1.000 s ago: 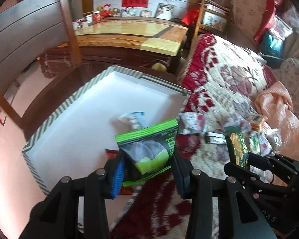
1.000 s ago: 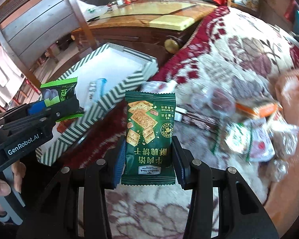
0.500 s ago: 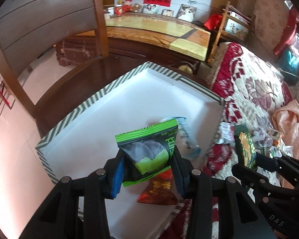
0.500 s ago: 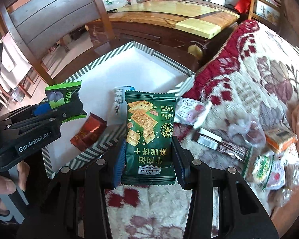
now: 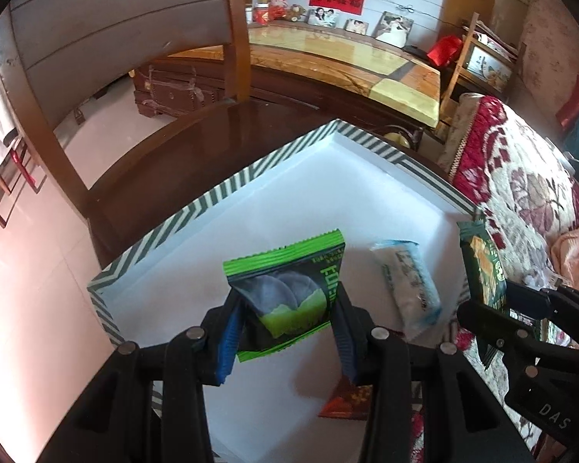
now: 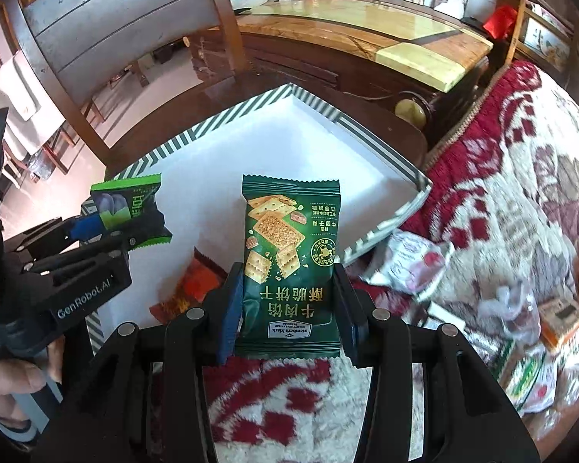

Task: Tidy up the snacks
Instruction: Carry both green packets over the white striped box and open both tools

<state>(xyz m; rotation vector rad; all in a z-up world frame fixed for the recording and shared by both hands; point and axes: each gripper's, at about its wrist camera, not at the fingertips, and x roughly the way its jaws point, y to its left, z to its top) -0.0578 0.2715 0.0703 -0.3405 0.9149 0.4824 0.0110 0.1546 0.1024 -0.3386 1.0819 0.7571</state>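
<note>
My left gripper (image 5: 287, 332) is shut on a bright green and black snack packet (image 5: 287, 289), held above the white inside of the striped box (image 5: 212, 200). In the right wrist view that gripper (image 6: 127, 227) and its packet (image 6: 129, 208) hang over the box's left part. My right gripper (image 6: 287, 308) is shut on a dark green cracker packet (image 6: 289, 254), upright over the box's near edge. The left wrist view shows this cracker packet (image 5: 482, 262) at the box's right rim. A pale blue-white packet (image 5: 405, 277) and a red-orange packet (image 5: 347, 401) lie in the box.
The striped box (image 6: 320, 108) sits on a dark wooden chair seat (image 5: 166, 162) beside a red and cream floral blanket (image 6: 501, 193). Several loose snack packets (image 6: 417, 262) lie on the blanket at right. A hand (image 6: 11, 382) holds the left gripper's handle.
Both grippers have moved left from the blanket to over the box, each keeping its packet. The box now fills more of both views.
</note>
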